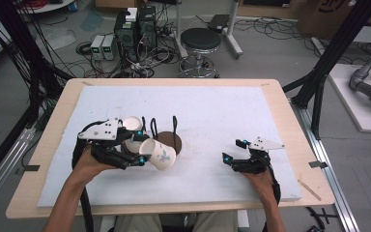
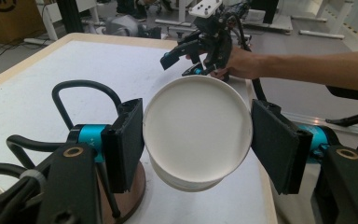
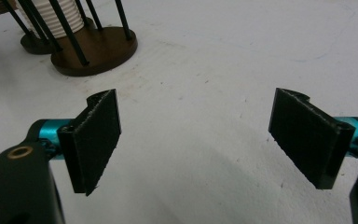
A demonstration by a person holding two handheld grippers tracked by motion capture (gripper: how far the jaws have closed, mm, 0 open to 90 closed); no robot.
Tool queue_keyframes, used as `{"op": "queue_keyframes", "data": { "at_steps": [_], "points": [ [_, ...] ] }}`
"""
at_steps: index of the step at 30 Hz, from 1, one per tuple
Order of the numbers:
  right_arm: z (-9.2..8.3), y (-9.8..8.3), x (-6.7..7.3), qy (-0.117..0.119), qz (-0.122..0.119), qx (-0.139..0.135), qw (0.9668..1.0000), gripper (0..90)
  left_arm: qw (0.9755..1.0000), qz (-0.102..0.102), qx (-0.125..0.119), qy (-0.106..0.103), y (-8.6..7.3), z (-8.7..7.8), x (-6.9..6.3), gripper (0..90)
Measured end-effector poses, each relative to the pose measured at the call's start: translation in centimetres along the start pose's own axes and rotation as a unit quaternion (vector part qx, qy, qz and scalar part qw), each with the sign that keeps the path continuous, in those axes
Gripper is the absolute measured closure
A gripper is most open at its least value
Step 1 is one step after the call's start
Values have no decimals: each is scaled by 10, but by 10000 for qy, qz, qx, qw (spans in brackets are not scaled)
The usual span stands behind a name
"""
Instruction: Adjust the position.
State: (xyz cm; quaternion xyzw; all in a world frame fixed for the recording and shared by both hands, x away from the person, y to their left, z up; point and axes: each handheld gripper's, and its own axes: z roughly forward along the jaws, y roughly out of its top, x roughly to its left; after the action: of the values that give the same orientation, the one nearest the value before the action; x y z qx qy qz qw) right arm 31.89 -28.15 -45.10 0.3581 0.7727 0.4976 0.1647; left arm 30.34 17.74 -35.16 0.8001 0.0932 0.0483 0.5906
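My left gripper [image 1: 146, 152] is shut on a white paper cup [image 1: 162, 156] with a green print, held on its side just above the white mat. In the left gripper view the cup [image 2: 196, 130] turns a round end to the camera, with both pads pressed on its sides. Beside it stands a wire cup rack on a brown round base [image 1: 172, 139], and a second rack holds a stack of white cups [image 1: 133, 125]. My right gripper [image 1: 233, 151] hangs open over bare mat at the right, nothing between its pads [image 3: 98, 140]. It shows farther off as the right gripper [image 2: 186, 58].
A white foam mat [image 1: 212, 111] covers most of the wooden table [image 1: 280, 92]. The brown base [image 3: 95, 49] and the ribbed cup stack [image 3: 58, 14] lie ahead and left of my right gripper. A stool [image 1: 200, 41] and cables stand on the floor beyond the table.
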Motion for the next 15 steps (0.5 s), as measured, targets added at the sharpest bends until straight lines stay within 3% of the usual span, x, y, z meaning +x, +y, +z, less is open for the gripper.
{"op": "queue_keyframes", "data": {
  "at_steps": [8,15],
  "points": [
    [-1,0,-2,70,61,-8,10000,171,10000,-24,-19,36,-2,0,1,368],
    [-6,6,4,224,-174,-161,9995,171,10000,-26,-66,-14,-2,2,3,368]
  ]
}}
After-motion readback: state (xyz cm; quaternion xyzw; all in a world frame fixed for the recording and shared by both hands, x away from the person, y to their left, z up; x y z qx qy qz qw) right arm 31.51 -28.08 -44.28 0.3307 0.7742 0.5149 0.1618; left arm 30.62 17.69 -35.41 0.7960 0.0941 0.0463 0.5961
